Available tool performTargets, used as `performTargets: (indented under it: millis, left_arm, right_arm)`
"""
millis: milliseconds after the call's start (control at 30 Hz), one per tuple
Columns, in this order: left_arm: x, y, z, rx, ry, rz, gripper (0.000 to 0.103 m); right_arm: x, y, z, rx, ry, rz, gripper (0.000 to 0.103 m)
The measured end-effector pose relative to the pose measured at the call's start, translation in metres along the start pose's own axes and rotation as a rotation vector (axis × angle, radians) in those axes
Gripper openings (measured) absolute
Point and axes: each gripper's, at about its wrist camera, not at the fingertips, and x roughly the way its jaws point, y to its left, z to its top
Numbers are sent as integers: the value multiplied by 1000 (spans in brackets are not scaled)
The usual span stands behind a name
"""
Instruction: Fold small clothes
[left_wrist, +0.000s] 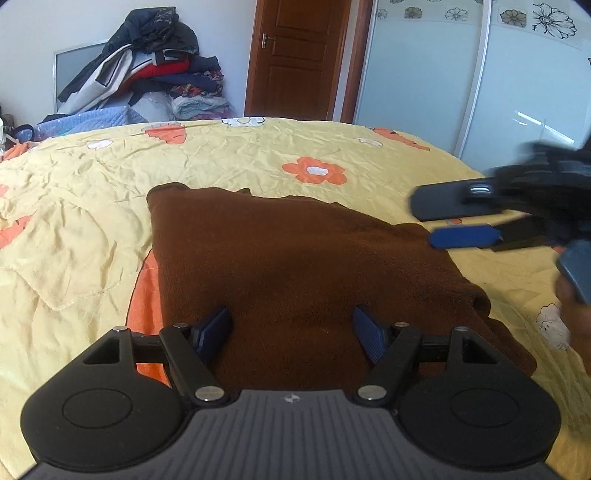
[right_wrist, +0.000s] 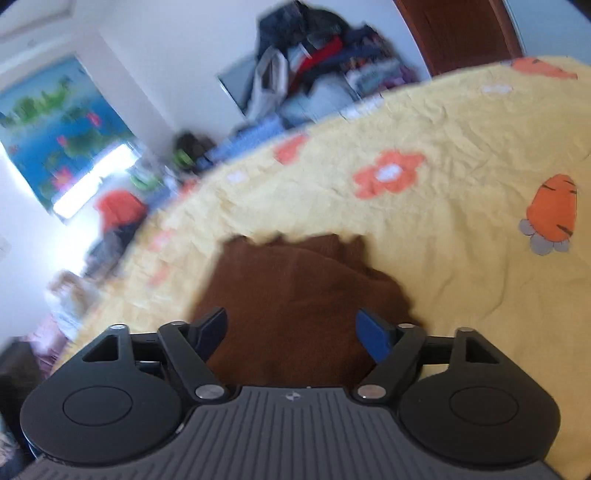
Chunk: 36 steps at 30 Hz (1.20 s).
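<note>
Brown garment (left_wrist: 295, 266), under open left gripper (left_wrist: 291, 332)

Daylight fills both views, bright and even. The left wrist picture is mostly sharp; only the right gripper (left_wrist: 436, 221) at its edge is smeared by motion. A white streak of glare sits on the wardrobe door (left_wrist: 528, 122). The right wrist picture is blurred throughout (worst at the left), where a window (right_wrist: 92, 181) blows out to white. Straight lines bow near the rims, and the corners go dark.
</note>
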Motion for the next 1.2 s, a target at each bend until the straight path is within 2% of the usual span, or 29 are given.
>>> performTargets:
  millis: [67,133,167,300,367,467,500,567,633,667,767,867,933,967,1000,1033,1067,1133,1200]
  left_arm:
    - [4,-1,2,1,2,7,74]
    - [4,-2,3,5,5,9,75]
    - [5,-2,3,7,6,10,75]
    - [5,-3,4,12,14,17,75]
    - [7,-4,3,16,8,22,75]
    - [7,-5,3,23,3,26,75]
    - [4,-3,5,14,5,19,75]
    - [-8,13,13,-53,-4,-35,75]
    - [-18,40,24,-162,-45,-73,75]
    - [-17,56,31,-222,-51,-74,78]
    - [13,98,48,-353,25,-57,78]
    - [58,114,60,-342,132,-8,76]
    - [75,114,70,-307,125,0,76]
    - [83,113,76,-300,133,-4,74]
    - [91,111,81,-289,136,-13,65]
    - [97,108,87,-271,142,-14,42]
    - [103,105,92,-246,142,-8,22]
    - [102,92,99,-169,103,12,18]
    - [90,67,101,-6,-3,59,17]
  right_arm:
    - [9,3,-8,-27,56,-22,98]
    - [28,-5,-16,-80,97,-100,101]
    - [29,-8,-18,-119,69,-85,103]
    - [24,5,-9,-66,89,-121,100]
    - [16,13,-11,-72,67,-92,100]
    - [28,-4,-18,-33,110,-127,103]
    - [26,-7,-20,-53,90,-141,103]
    - [15,-12,-15,15,110,-126,99]
    - [-4,-21,-7,83,66,-46,97]
    - [-12,-26,-2,94,33,-39,100]
    - [-11,-57,14,176,25,-91,101]
    - [11,-82,22,260,56,-74,94]
    - [26,-85,28,271,60,-26,93]
    - [34,-84,29,268,72,-4,86]
    - [43,-83,31,251,89,8,69]
    - [52,-80,32,221,109,4,61]
    - [60,-78,31,193,133,-10,33]
    - [62,-74,32,160,129,4,29]
    - [49,-67,31,113,75,28,26]
